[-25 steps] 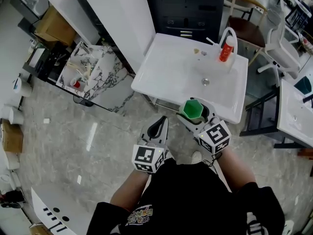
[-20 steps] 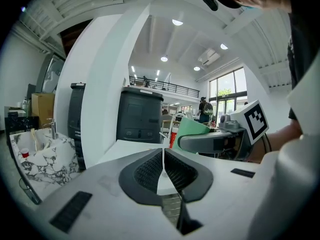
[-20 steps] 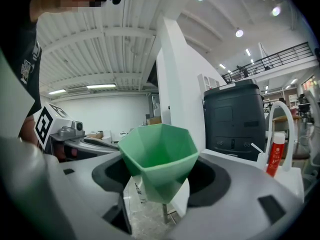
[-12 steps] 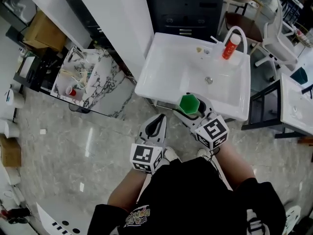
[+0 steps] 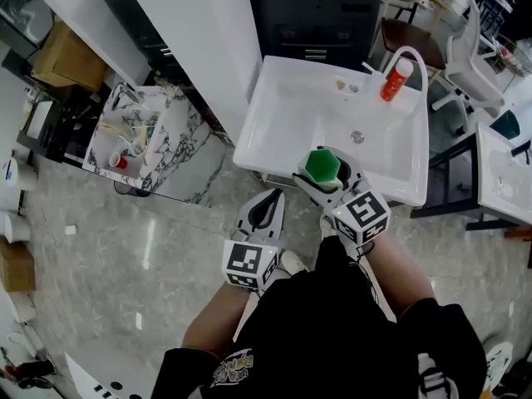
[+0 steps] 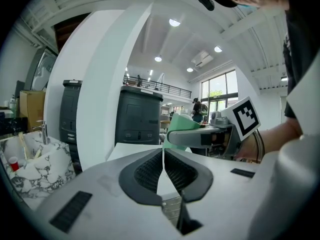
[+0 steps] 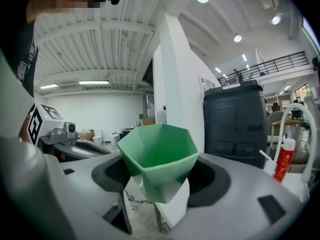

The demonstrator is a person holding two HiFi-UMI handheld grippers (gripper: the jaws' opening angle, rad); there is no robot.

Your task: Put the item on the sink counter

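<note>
Cup (image 5: pixel 321 165): green, upright (faceted sides), above sink counter (image 5: pixel 278 119) near edge
Right gripper (image 5: pixel 325 179): clamped on cup
Left gripper (image 5: pixel 266 209): closed, empty, off near edge

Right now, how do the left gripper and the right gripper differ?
The left gripper has its jaws shut together and empty; the right gripper has its jaws wide, clamped on a green cup. The left gripper hangs over the floor, short of the sink; the right gripper sits at the sink's front edge. Both point toward the sink.
</note>
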